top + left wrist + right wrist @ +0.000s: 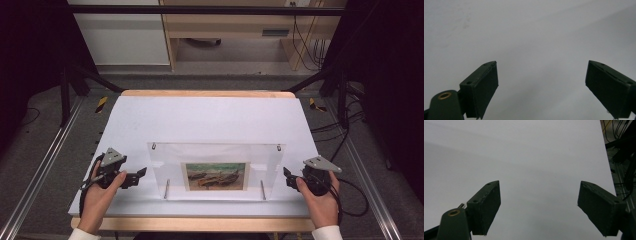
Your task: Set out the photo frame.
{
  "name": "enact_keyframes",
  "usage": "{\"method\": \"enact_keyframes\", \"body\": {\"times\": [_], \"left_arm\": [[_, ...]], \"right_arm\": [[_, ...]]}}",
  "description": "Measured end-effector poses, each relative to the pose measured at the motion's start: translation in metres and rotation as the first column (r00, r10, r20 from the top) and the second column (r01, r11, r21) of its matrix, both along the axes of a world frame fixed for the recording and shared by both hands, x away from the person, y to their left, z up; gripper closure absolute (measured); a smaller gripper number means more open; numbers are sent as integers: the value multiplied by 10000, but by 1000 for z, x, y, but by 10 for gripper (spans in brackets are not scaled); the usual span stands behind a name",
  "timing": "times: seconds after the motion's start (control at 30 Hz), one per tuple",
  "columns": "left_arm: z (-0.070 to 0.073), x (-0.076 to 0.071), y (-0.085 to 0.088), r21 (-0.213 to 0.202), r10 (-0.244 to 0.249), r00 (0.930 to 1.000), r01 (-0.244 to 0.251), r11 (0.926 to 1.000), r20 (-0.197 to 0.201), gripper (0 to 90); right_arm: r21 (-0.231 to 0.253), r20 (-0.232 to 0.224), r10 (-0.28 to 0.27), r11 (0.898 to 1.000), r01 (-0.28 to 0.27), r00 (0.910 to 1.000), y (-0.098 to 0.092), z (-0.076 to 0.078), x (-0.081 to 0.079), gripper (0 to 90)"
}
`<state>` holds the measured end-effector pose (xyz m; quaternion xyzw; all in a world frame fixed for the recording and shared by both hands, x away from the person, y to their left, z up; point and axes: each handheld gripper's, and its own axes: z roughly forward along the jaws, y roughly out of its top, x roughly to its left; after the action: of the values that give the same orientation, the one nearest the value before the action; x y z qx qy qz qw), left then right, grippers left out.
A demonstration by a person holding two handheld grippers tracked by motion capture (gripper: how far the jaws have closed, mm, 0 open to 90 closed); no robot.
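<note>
A clear acrylic picture frame [165, 160] lies on the white table [210, 117], toward the front middle. It holds a small painting of boats [217, 176] and has metal standoffs [166, 189] at its corners. My left gripper [141, 175] sits just off the frame's left edge and points at it, apart from it. In the left gripper view my left gripper [542, 63] is open over bare white table. My right gripper [287, 175] sits just off the frame's right edge, facing it. The right gripper view shows my right gripper [540, 182] open, with nothing between its fingers.
A wooden rim [205, 93] borders the table's far edge. Black frame struts [80, 75] stand at both back corners. Cables [345, 120] trail on the floor to the right, and the table's right edge [605, 157] runs close to my right gripper.
</note>
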<state>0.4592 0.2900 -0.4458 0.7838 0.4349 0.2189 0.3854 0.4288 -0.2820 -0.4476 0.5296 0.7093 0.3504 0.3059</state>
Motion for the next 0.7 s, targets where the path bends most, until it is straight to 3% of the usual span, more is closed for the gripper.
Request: {"method": "enact_keyframes", "body": {"times": [0.37,0.7], "left_arm": [[-2,26,-6,-94,131,9997,-133,9999,-198,102],[-7,43,6,-402,704,9953,-731,9965,-664,102]], "right_arm": [[16,-148,-36,10000,36,9999,10,0,32,171],[644,-518,-367,9971,400,9980,8,-2,55,160]]}}
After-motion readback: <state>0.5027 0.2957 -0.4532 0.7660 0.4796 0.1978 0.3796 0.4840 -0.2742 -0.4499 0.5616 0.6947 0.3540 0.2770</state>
